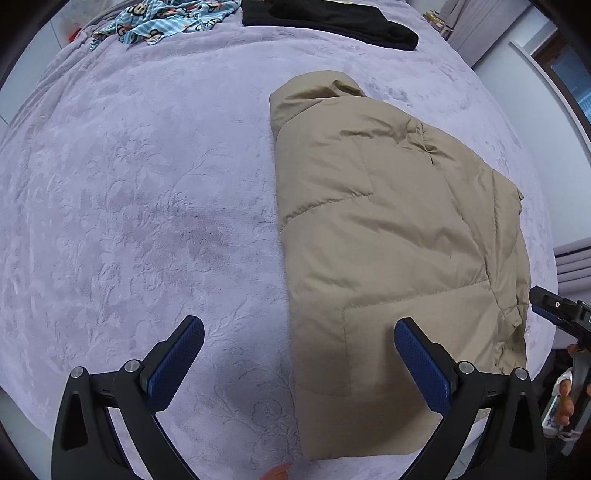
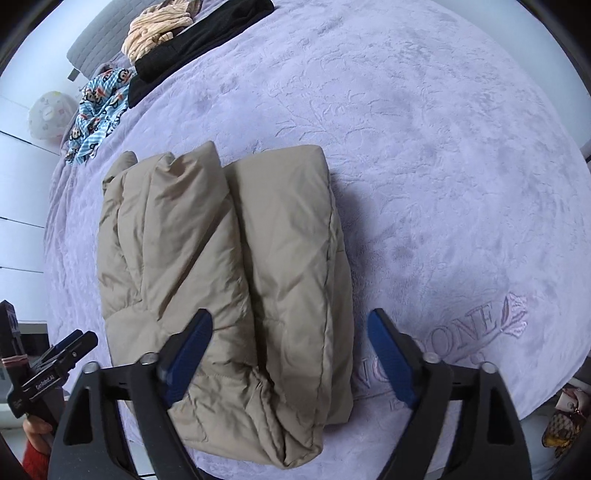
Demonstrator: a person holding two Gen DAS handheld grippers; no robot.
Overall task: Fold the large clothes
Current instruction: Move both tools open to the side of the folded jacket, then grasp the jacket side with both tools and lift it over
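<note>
A beige padded jacket [image 1: 388, 229] lies folded into a long bundle on the lilac bedspread [image 1: 147, 184]. In the right wrist view the jacket [image 2: 236, 258] shows two puffy lengthwise folds side by side. My left gripper [image 1: 299, 325] hovers open over the jacket's near left edge, one pad over the blanket and one over the fabric. My right gripper [image 2: 289, 317] is open above the jacket's near end, its pads straddling the right fold without pressing it. Each gripper also shows at the edge of the other's view: the right gripper [image 1: 561, 310], the left gripper [image 2: 70, 347].
At the far end of the bed lie a black garment [image 1: 332, 18], a blue monkey-print cloth [image 1: 162, 22] and a cream knit [image 2: 159, 26]. The bed's near edge runs just under the grippers. A patterned handbag [image 2: 563, 428] sits off the bed at lower right.
</note>
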